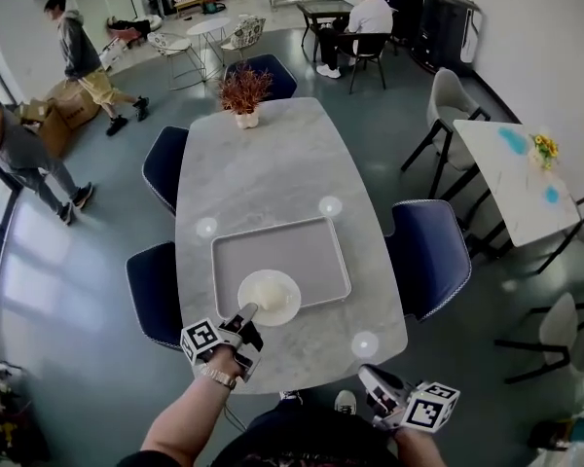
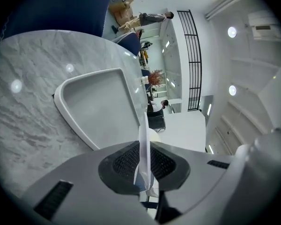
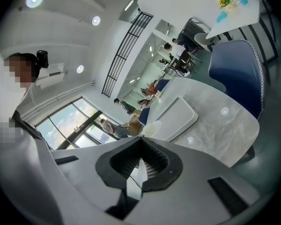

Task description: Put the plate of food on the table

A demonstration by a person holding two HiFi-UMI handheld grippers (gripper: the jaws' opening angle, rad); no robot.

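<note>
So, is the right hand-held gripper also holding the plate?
No, only the left hand-held gripper grips the plate at its rim; the right hand-held gripper hangs apart, near the table edge.

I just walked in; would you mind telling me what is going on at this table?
A person works two handheld grippers at a marble table. The left gripper is clamped on the rim of a white plate of food, at the near edge of a grey tray. The right gripper is shut and empty, beside the table's near edge.

The plate (image 1: pixel 290 305) overlaps the tray's (image 1: pixel 297 249) near edge, atop the table (image 1: pixel 263 163).
</note>
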